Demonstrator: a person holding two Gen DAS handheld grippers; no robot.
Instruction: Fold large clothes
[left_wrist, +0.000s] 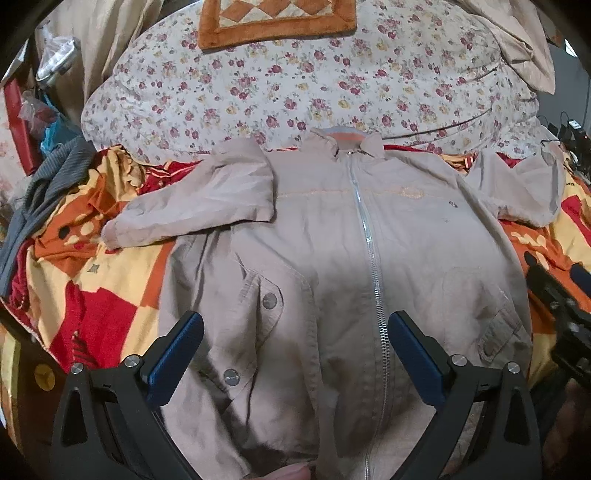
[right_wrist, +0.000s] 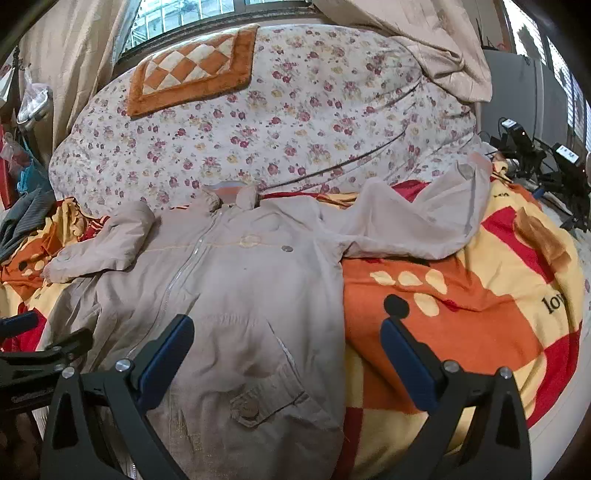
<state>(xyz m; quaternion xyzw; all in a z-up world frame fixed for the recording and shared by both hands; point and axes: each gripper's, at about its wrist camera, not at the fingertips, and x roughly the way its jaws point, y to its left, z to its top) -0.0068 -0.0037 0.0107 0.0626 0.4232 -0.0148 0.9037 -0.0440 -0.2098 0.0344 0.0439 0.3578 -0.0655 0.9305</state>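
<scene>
The beige jacket (left_wrist: 332, 258) lies zipped and front-up on the patterned blanket (right_wrist: 480, 295), collar far, sleeves spread ready for folding. Near its hem, the left gripper (left_wrist: 295, 354) and right gripper (right_wrist: 288, 354) hang released, holding nothing.

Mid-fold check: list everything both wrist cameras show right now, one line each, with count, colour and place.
jacket: one, beige, zipped, spread front-up on the blanket, one sleeve bent inward, the other stretched out.
blanket: one, red, orange and yellow, under the jacket.
floral quilt: one, white with red flowers, heaped behind the jacket.
mat: one, orange with checks, on the quilt.
grey garment: one, grey, left edge of the bed.
curtain: beige, at the window behind.
black equipment: black, far right beside the bed; count unclear.
left gripper: open, blue pads, over the jacket's hem.
right gripper: open, blue pads, over the jacket's pocket edge.
</scene>
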